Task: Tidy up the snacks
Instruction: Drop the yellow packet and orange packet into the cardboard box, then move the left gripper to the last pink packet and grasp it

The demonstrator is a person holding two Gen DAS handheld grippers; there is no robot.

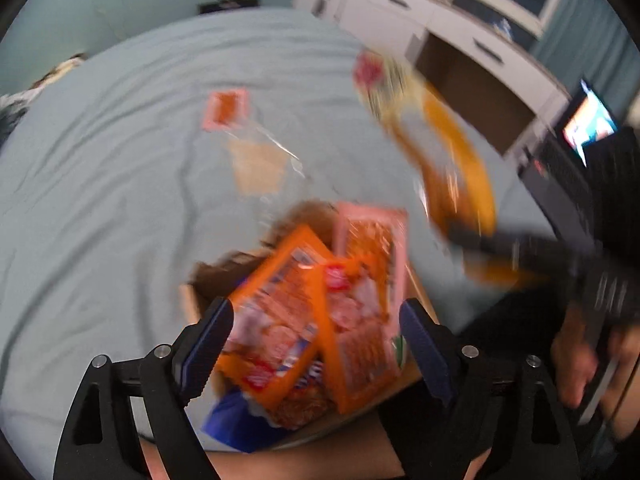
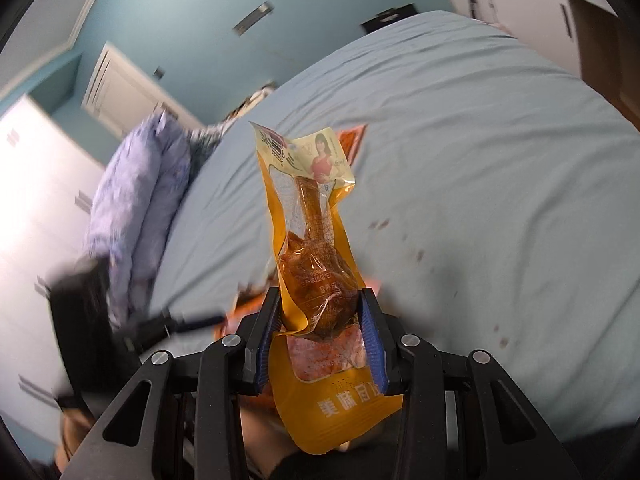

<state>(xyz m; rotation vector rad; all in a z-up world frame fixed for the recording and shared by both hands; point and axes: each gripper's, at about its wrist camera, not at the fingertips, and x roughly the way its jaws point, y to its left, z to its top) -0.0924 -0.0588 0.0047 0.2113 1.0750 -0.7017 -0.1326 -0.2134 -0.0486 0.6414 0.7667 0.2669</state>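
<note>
Snack packets [image 1: 320,320] in orange and pink are sitting piled in a cardboard box [image 1: 192,300] directly ahead of the left gripper [image 1: 316,320], whose fingers are standing wide apart with nothing between them. At two o'clock the right gripper [image 2: 320,312] is pinching a yellow drumstick pouch [image 2: 308,240] above the blue bedsheet [image 1: 100,180]. Farther off, at eleven o'clock, a clear cracker bag [image 1: 256,168] and a small pink packet [image 1: 226,110] are lying on the sheet; white drawers [image 1: 400,12] are standing beyond.
</note>
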